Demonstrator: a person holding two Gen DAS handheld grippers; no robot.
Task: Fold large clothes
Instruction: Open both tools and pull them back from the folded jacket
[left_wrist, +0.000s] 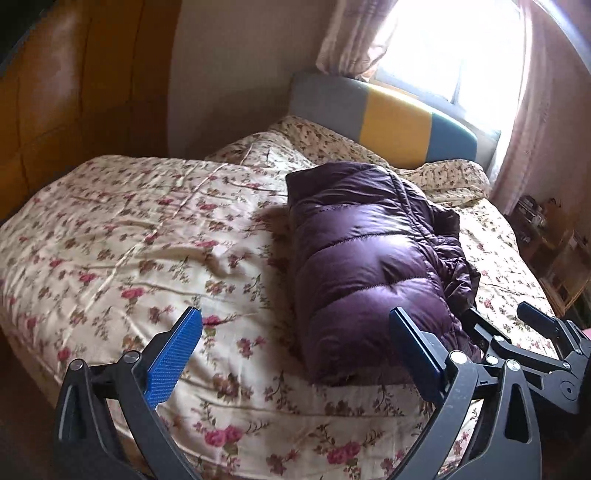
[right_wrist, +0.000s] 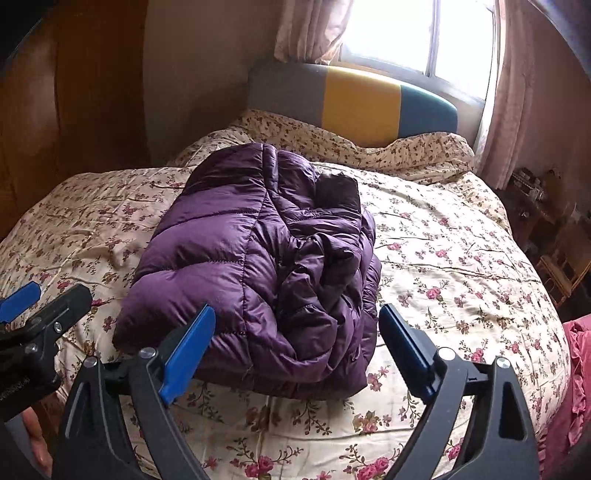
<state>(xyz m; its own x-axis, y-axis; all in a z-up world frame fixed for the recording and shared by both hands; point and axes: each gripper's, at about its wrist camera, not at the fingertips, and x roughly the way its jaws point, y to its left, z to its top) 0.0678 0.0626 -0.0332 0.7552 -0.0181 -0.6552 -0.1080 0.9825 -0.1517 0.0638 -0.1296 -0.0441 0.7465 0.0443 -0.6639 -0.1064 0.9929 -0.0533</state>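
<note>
Folded jacket (right_wrist: 255, 269) lies mid-bed (right_wrist: 461, 266); left gripper (left_wrist: 295, 354) and right gripper (right_wrist: 295, 350) both spread, holding nothing.

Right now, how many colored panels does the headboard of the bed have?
3. On the headboard, a grey panel is at the left, a yellow panel in the middle, and a teal panel at the right. Bedding hides their lower edges.

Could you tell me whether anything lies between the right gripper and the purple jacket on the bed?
Nothing visible does. The right gripper is open just short of the near edge of the folded jacket, with only bare bedspread between them.
</note>
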